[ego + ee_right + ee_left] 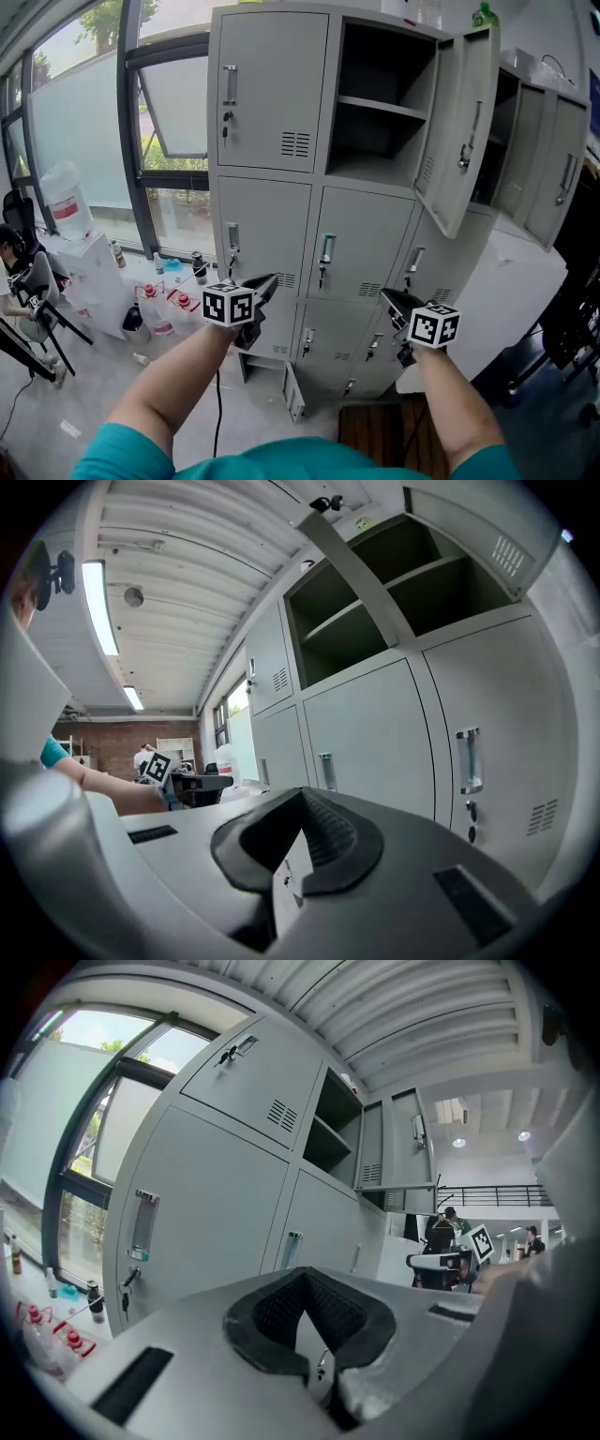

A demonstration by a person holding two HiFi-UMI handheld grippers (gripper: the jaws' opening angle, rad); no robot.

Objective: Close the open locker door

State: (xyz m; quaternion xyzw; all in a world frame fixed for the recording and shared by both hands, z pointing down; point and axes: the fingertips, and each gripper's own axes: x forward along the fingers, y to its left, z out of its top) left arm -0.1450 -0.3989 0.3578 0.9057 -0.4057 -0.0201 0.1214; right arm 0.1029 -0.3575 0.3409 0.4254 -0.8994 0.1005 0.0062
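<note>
My left gripper (268, 281) is held out level in front of the grey locker bank (267, 202), jaws pressed together with nothing in them. My right gripper (387, 296) is beside it. Its jaws look closed and empty too, though the wide-angle view leaves that slightly unsure. The open locker door (466, 131) is top right, swung out to the right of its compartment (375, 56) and well above both grippers, touching neither. One shelf (382, 107) sits inside. A green bottle (484, 15) stands on top. A bottom-row door (293, 392) is ajar. A water jug (67, 199) is at left by the window.
</note>
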